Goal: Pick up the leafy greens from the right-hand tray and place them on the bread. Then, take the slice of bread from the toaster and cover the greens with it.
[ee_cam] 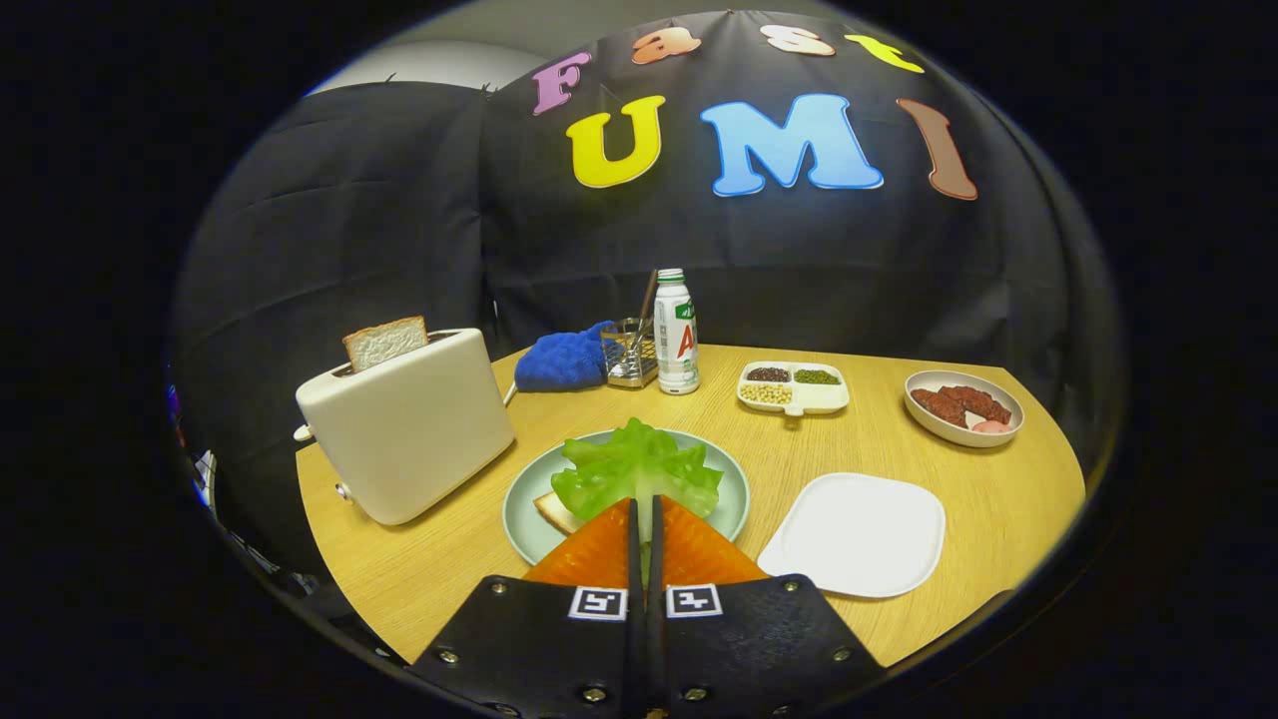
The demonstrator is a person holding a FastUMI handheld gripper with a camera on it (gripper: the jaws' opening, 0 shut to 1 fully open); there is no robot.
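Observation:
The leafy greens (639, 464) are a light green lettuce leaf, pinched at its near edge by my gripper (646, 504), which is shut on it. The leaf hangs over the pale green plate (518, 496) and covers most of a bread slice (556, 512), whose corner pokes out to the left of my fingers. I cannot tell whether the leaf rests on that bread. To the left stands a cream toaster (409, 429) with another bread slice (385, 342) sticking up from its slot. The white square tray (859, 534) lies bare to the right of the plate.
Beyond the plate stand a white bottle (676, 335), a wire holder (629, 359) and a blue cloth (564, 361). A divided dish of beans (794, 387) and a bowl of meat pieces (963, 406) sit at the far right of the wooden table (998, 499).

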